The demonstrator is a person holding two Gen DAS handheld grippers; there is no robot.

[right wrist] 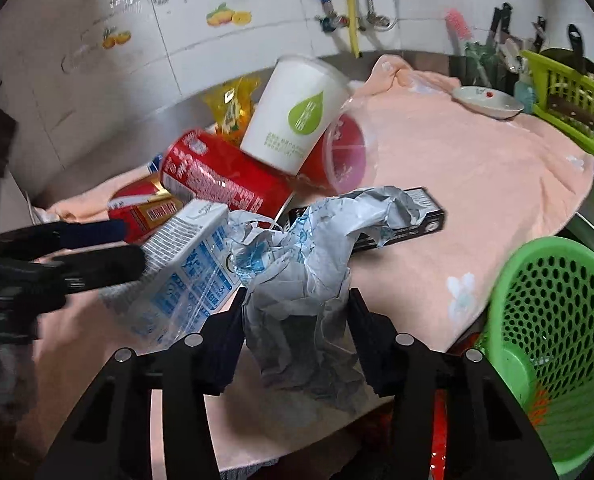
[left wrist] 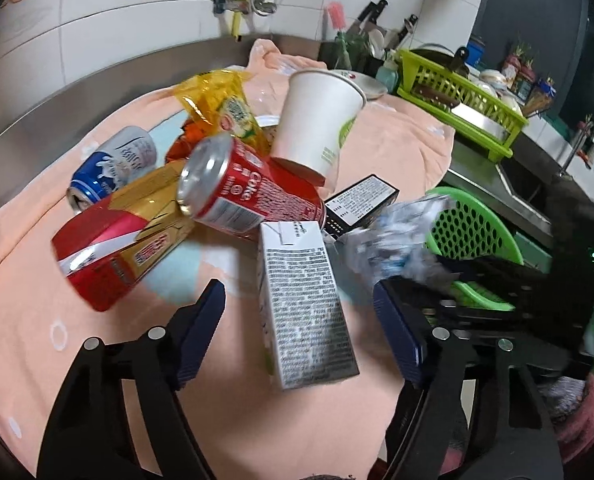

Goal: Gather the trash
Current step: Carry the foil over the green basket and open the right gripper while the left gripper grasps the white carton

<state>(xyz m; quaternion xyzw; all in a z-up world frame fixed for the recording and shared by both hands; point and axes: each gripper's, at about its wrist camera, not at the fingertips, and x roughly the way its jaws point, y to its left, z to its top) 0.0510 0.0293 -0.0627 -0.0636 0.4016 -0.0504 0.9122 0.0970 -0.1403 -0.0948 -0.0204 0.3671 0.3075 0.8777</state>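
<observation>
We see even, soft indoor light with faint shadows. Glare streaks the Coke can [left wrist: 249, 188] top at ten o'clock from centre. Motion blur smears the crumpled wrapper [left wrist: 393, 236] at three o'clock and the cup [right wrist: 297, 114] rim. Fisheye bending curves the wall tiles [left wrist: 97, 20]; dark vignette fills every corner.

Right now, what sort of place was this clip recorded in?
Most likely a home kitchen counter: tiled wall with water valves, a green dish rack beside a steel sink, and a knife block.
</observation>
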